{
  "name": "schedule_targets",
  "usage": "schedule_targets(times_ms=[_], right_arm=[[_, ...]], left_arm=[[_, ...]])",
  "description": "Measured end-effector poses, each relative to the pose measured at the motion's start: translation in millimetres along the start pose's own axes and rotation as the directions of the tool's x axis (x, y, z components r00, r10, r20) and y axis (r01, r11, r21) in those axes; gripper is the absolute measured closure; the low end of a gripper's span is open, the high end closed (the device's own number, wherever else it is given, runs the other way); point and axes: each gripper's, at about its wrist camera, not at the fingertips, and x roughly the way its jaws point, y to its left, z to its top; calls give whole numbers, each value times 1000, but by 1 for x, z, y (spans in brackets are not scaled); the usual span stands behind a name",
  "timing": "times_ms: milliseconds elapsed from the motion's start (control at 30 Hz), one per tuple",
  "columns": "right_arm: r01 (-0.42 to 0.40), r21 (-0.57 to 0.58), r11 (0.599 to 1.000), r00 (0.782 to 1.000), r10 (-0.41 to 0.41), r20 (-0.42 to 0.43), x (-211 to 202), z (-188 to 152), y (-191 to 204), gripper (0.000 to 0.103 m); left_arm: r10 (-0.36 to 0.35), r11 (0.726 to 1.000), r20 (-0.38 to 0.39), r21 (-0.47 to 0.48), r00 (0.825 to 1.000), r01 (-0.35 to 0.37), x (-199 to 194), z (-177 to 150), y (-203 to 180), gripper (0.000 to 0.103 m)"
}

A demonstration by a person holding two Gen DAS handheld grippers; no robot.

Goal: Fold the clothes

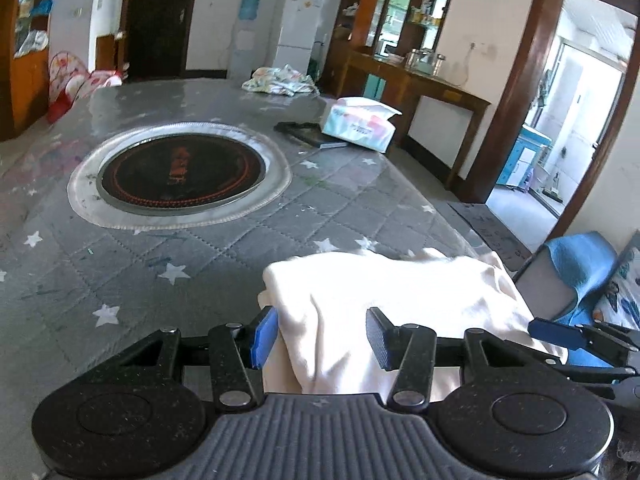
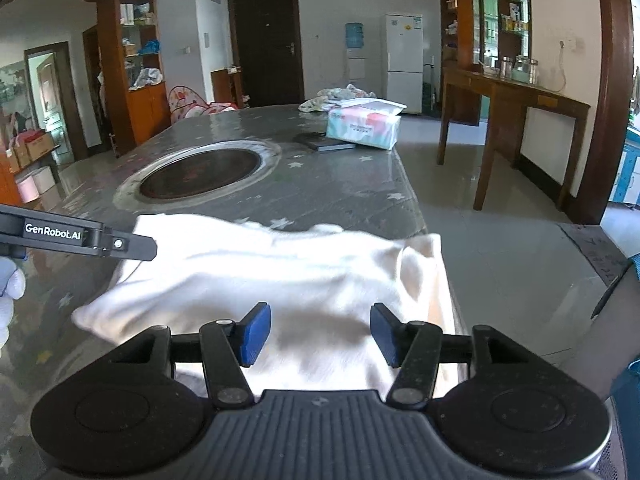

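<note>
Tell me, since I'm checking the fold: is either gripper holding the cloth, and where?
Neither. The left gripper and right gripper both stand open over the white cloth, pads not pressing it.

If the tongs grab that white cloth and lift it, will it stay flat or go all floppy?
Probably floppy: the white cloth already lies in soft folds and wrinkles, and its edge droops over the side of the table. It looks thin, so it is likely light. Pushed, it would probably bunch up rather than slide as one piece on the quilted cover.
</note>
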Motion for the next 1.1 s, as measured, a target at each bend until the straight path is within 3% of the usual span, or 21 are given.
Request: schedule_targets(times_ms=[200, 433, 633, 733, 1100], right_arm=[[9, 19, 1000, 1000, -8, -27, 2, -8, -1, 47], [-1, -24, 1000, 1000, 1, -7, -6, -5, 13, 44], [-18, -58, 998, 999, 16, -36, -2, -9, 22, 43], [-16, -70, 997, 999, 12, -51, -1, -10, 22, 43], [-42, -89, 995, 998, 37, -59, -1, -6, 34, 37]], left_arm=[[54, 998, 5, 27, 999, -54, -9, -8, 4, 49], [17, 998, 4, 68, 1000, -17, -22, -22, -1, 47], [18, 995, -32, 103, 999, -15, -14, -37, -7, 46], [18, 993, -40, 118, 999, -13, -11, -42, -3, 41], [5, 997, -27, 72, 1000, -3, -17, -28, 5, 39]])
